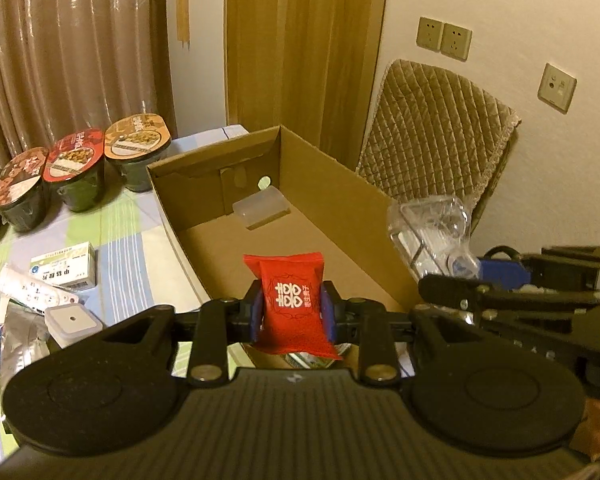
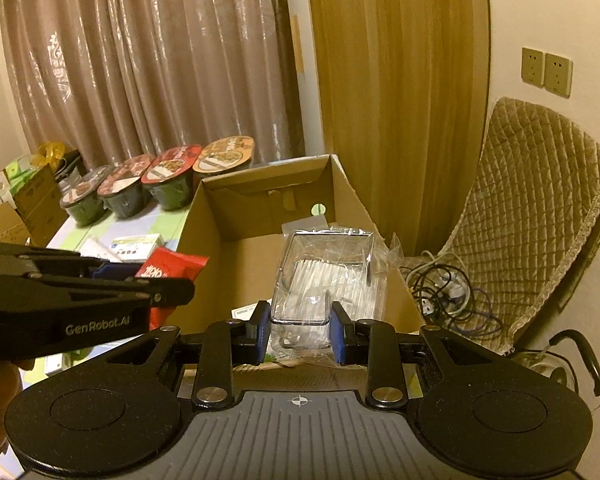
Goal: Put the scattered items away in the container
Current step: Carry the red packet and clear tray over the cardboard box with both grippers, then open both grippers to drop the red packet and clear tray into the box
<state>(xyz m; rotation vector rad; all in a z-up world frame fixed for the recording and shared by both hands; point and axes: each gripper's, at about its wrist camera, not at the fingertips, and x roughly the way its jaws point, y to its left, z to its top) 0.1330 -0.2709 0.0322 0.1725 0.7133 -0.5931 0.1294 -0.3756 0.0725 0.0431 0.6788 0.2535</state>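
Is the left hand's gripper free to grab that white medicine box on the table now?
Probably not yet: the left gripper is shut on a red packet. The medicine box lies unobstructed on the table.

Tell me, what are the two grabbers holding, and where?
Left gripper pinches the red foil snack packet by its side edges. Right gripper clamps the clear plastic package at its near end.

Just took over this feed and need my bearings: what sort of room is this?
Most likely a room in a home: floor-length curtains, a chair with a quilted cover, wall sockets and a table with a checked cloth holding instant-food bowls.
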